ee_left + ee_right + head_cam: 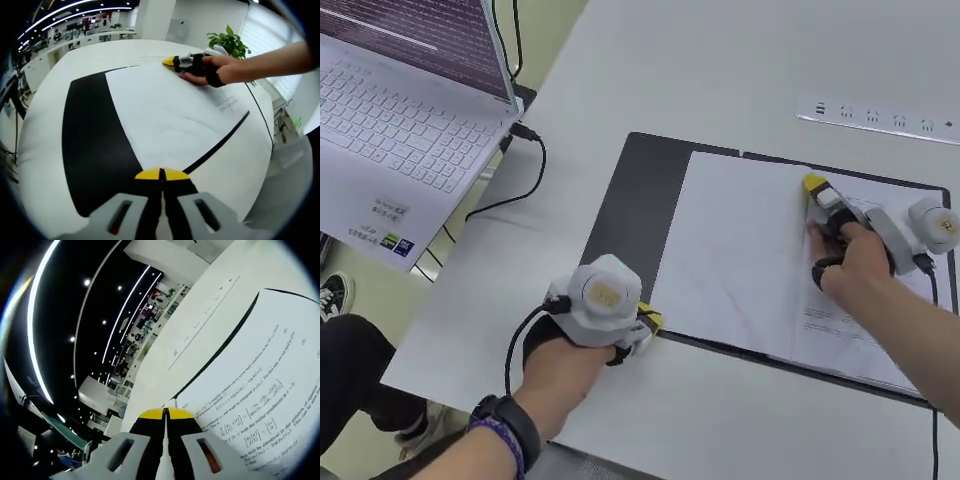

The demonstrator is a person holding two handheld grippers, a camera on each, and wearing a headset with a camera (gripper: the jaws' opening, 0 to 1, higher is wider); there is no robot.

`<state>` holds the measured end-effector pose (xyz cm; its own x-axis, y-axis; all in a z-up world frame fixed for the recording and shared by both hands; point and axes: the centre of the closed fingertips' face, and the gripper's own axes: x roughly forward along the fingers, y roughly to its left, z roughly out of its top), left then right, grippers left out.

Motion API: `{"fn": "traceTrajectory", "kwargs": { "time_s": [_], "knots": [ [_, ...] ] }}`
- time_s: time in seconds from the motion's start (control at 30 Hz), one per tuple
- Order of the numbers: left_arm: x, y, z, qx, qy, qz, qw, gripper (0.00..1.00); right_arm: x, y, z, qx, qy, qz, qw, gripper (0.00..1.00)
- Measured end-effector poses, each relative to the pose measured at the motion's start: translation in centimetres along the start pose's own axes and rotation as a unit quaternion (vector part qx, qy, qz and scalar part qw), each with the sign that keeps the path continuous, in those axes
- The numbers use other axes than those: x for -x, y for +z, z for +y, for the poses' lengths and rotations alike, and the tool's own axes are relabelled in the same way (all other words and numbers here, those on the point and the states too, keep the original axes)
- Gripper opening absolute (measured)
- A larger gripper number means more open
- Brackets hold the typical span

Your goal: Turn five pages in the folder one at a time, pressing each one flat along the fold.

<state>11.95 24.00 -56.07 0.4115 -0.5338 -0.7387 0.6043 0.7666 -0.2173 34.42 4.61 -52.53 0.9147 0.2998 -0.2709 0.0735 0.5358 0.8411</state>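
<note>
Grey, yellow-tipped left gripper [642,322] sits at the near edge of the open black folder [635,200] on the white table [720,60], jaws together, probably just steadying it. Further out, the matching right gripper [814,185], jaws closed too, tip down on the white paper page [740,250] near the fold, flattening it I'd guess.

The right gripper [165,416] is holding its yellow-tipped jaws pressed together, the tips sitting at the edge of a printed page [260,370] that is carrying lines of maths. The folder [220,354] is showing as a thin black border beside it. Beyond, a socket strip [202,320] is lying on the white table [165,380] — ceiling lights [125,315] are glowing behind.
</note>
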Motion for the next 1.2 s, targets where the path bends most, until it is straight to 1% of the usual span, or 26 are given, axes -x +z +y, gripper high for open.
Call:
{"fn": "traceTrajectory", "kwargs": {
  "time_s": [0.03, 0.1, 0.13, 0.17, 0.2, 0.23, 0.27, 0.3, 0.37, 0.47, 0.63, 0.7, 0.8, 0.87, 0.9, 0.97, 1.07, 1.13, 1.2],
  "knots": [
    [0.0, 0.0, 0.0, 0.000, 0.000, 0.000, 1.0000, 0.00, -0.6, 0.2, -0.2, 0.008, -0.003, 0.005, 1.0000, 0.00],
    [0.0, 0.0, 0.0, 0.001, 0.000, -0.001, 1.0000, 0.00, -1.3, 0.6, -0.8, 0.007, -0.004, 0.005, 1.0000, 0.00],
    [0.0, 0.0, 0.0, 0.001, 0.000, -0.001, 1.0000, 0.00, -1.6, 0.8, -1.3, -0.018, -0.001, 0.000, 0.9998, 0.00],
    [0.0, 0.0, 0.0, 0.001, 0.000, -0.002, 1.0000, 0.00, -1.6, 0.9, -1.6, -0.021, -0.001, 0.000, 0.9998, 0.00],
    [-0.1, 0.0, 0.0, 0.002, 0.000, -0.002, 1.0000, 0.00, -1.6, 0.9, -1.5, -0.009, 0.001, 0.001, 1.0000, 0.00],
    [-0.1, 0.0, 0.0, 0.003, 0.000, -0.003, 1.0000, 0.00, -1.8, 0.8, -1.8, 0.030, 0.011, 0.004, 0.9995, 0.00],
    [-0.1, 0.0, 0.1, 0.003, 0.000, -0.004, 1.0000, 0.00, -1.8, 0.6, -1.8, 0.037, 0.015, 0.014, 0.9991, 0.00],
    [0.0, 0.0, 0.0, 0.004, 0.000, -0.006, 1.0000, 0.00, -1.7, 0.4, -1.8, 0.029, 0.022, 0.022, 0.9991, 0.00],
    [0.0, 0.0, 0.0, 0.005, -0.001, -0.010, 0.9999, 0.00, -1.4, 0.2, -2.2, 0.024, 0.027, 0.029, 0.9989, 0.00],
    [0.0, -0.1, 0.0, 0.000, -0.002, -0.015, 0.9999, 0.00, -0.7, -0.5, -2.1, 0.039, 0.032, 0.035, 0.9981, 0.00],
    [0.0, -0.1, 0.0, 0.002, -0.001, -0.016, 0.9999, 0.00, -0.3, -0.7, -2.5, 0.039, 0.034, 0.037, 0.9980, 0.00],
    [0.1, 0.0, 0.0, 0.000, -0.001, -0.016, 0.9999, 0.00, -0.2, -0.9, -2.6, 0.047, 0.037, 0.043, 0.9973, 0.00],
    [0.0, 0.0, 0.0, -0.001, -0.001, -0.016, 0.9999, 0.00, 2.5, -2.7, -0.2, 0.053, 0.044, 0.046, 0.9966, 0.00],
    [0.1, 0.0, 0.0, 0.002, -0.002, -0.018, 0.9998, 0.00, 3.0, -3.0, 0.1, 0.052, 0.048, 0.047, 0.9964, 0.00],
    [0.1, 0.0, 0.0, 0.004, -0.002, -0.019, 0.9998, 0.00, 3.6, -3.4, 0.8, 0.055, 0.050, 0.050, 0.9960, 0.00],
    [0.1, 0.0, 0.0, 0.003, -0.003, -0.021, 0.9998, 0.00, 4.3, -3.9, 1.1, 0.060, 0.053, 0.057, 0.9952, 0.00],
    [0.1, 0.0, 0.0, 0.002, -0.002, -0.019, 0.9998, 0.00, 5.3, -4.4, 1.3, 0.058, 0.057, 0.058, 0.9949, 0.00],
    [0.1, 0.0, -0.1, -0.008, -0.001, -0.015, 0.9999, 0.00, 5.8, -4.7, 1.5, 0.059, 0.059, 0.061, 0.9947, 0.00],
    [0.0, 0.0, -0.1, -0.011, -0.001, -0.015, 0.9998, 0.00, 6.4, -5.0, 1.6, 0.059, 0.060, 0.062, 0.9945, 0.00]
  ]
}}
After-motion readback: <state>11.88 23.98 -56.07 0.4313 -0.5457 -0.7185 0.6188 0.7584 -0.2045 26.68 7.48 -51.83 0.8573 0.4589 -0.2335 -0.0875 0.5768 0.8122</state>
